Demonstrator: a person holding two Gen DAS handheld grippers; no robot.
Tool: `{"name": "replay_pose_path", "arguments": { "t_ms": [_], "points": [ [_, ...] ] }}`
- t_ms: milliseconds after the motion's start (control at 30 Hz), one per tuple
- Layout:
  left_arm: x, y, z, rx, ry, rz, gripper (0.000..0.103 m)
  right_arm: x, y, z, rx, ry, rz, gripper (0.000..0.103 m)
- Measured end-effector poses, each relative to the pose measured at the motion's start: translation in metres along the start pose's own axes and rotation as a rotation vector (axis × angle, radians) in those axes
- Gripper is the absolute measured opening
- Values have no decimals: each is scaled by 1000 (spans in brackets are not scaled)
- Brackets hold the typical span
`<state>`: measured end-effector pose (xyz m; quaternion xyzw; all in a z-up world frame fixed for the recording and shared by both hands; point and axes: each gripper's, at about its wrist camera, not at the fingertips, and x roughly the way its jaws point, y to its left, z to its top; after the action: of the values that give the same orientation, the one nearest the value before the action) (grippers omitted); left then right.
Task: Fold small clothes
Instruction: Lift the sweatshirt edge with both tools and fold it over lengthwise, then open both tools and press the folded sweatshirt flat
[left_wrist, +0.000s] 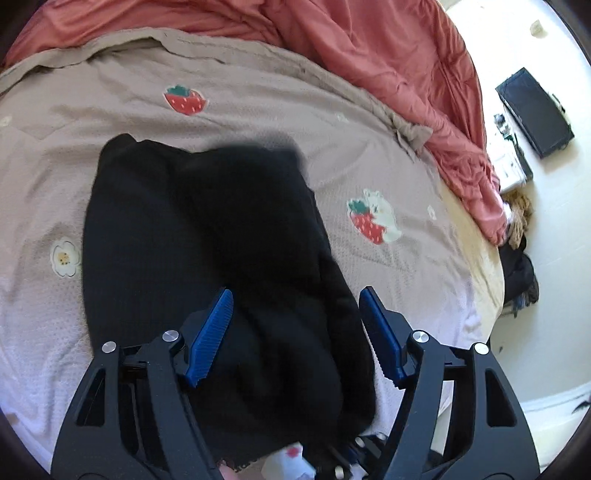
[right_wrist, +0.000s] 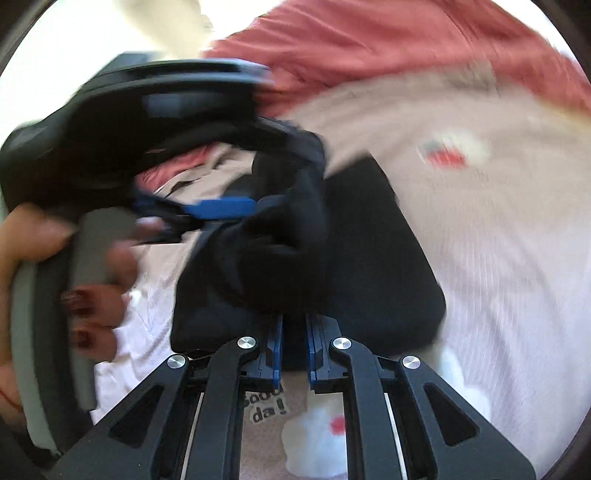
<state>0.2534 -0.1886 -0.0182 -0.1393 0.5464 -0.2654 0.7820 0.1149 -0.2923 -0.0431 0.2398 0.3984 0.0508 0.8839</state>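
Observation:
A black garment (left_wrist: 207, 240) lies in a loose heap on a beige blanket (left_wrist: 258, 99) printed with strawberries. My left gripper (left_wrist: 295, 291) hovers over the garment's near part. Its blue pads (left_wrist: 214, 332) stand wide apart and nothing is pressed between them. In the blurred right wrist view, my right gripper (right_wrist: 294, 332) is shut on a bunched edge of the black garment (right_wrist: 369, 258), with dark cloth showing in the narrow gap. The left gripper (right_wrist: 273, 166) shows there at upper left with its fingers spread, and a raised fold of the garment hangs against them.
A pink-red quilt (left_wrist: 369, 44) is piled along the far side of the bed. The bed's edge curves down the right, with pale floor, a flat black box (left_wrist: 535, 110) and dark clutter (left_wrist: 521, 273) beyond. A hand (right_wrist: 92, 306) holds the left gripper's handle.

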Motion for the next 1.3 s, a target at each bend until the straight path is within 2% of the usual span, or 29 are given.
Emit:
{"name": "replay_pose_path", "arguments": {
  "t_ms": [100, 233, 367, 467, 533, 567, 667, 767, 833, 867, 900, 967, 1000, 1067, 1200, 1267, 1300],
  "points": [
    [-20, -1, -6, 26, -63, 8, 62, 3, -27, -1, 153, 41, 27, 13],
    [-43, 18, -18, 46, -140, 156, 62, -7, -26, -4, 155, 37, 24, 14],
    [-42, 42, -29, 41, -126, 276, 62, -11, -31, 1, 164, 54, 4, 14],
    [-22, 49, -39, 62, -77, 329, 61, -28, -43, 2, 219, 14, -42, 17],
    [-12, 48, -49, 69, -71, 325, 53, -31, -53, 14, 246, -24, -46, 17],
    [-10, 46, -51, 76, -84, 331, 53, -33, -56, 19, 239, -36, -54, 17],
    [-11, 45, -55, 80, -107, 341, 53, -28, -60, 34, 155, -48, -56, 31],
    [-17, 50, -55, 68, -107, 308, 53, -13, -59, 45, 120, -12, 3, 35],
    [-23, 54, -56, 59, -118, 291, 57, 4, -56, 55, 113, 31, 83, 44],
    [-26, 54, -57, 58, -125, 287, 59, 8, -57, 56, 114, 47, 99, 45],
    [-28, 54, -58, 60, -130, 285, 61, 16, -56, 59, 107, 65, 109, 45],
    [-30, 53, -61, 78, -135, 285, 62, 28, -56, 65, 85, 79, 85, 54],
    [-29, 52, -63, 86, -135, 287, 62, 30, -56, 66, 80, 88, 87, 63],
    [-28, 51, -64, 90, -137, 286, 63, 36, -58, 67, 73, 114, 87, 67],
    [-27, 52, -65, 68, -140, 272, 63, 45, -49, 69, 5, 135, 85, 68],
    [-26, 53, -66, 67, -142, 271, 63, 47, -40, 69, -55, 138, 88, 59],
    [-26, 52, -66, 68, -142, 270, 63, 48, -37, 70, -79, 140, 89, 50]
  ]
}}
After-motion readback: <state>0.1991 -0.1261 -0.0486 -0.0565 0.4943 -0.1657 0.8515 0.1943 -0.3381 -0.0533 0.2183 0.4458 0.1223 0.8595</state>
